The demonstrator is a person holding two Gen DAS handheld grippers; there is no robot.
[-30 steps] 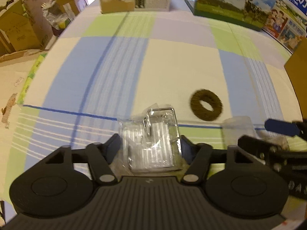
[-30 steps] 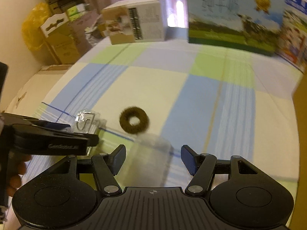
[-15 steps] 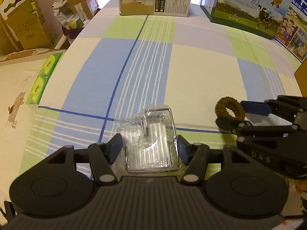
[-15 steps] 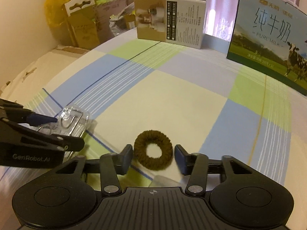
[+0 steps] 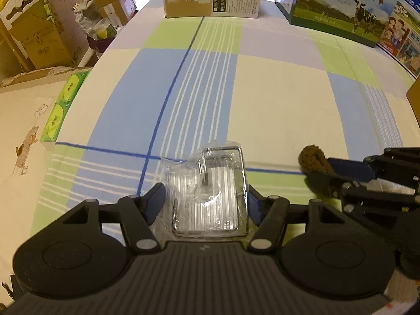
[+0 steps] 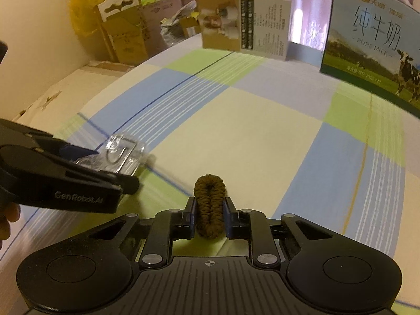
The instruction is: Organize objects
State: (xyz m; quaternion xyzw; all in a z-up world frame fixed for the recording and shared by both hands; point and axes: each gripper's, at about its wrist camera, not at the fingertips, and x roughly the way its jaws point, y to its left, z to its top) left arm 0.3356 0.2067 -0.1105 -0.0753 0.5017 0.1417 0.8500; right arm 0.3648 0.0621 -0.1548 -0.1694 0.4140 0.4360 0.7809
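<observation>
right gripper [image 6: 209, 216] pinched tight on the brown hair tie [image 6: 210, 204], squashed into a narrow loop between the pads, apparently just above the checked cloth [image 6: 249, 120], though lift hard to judge. in the left view, same hair tie poking out past the blue pads at the right edge.

left gripper [image 5: 204, 204] straddling the clear plastic packet [image 5: 210, 197] with a metal hook inside; pads against both crinkled sides, apparently pressed onto it, though firmness of grip hard to tell through the wrap. packet lying low over the cloth near the blue cross line, possibly touching it.

both grippers side by side, close but apart.

judging progress: early to middle. both small items picked up or nearly so, neither set anywhere yet. no tray or bin in sight, only a tan carton [image 6: 244, 23] and a milk box [image 6: 372, 44] at the far edge, so destination unclear. left to do: carry and place both.
</observation>
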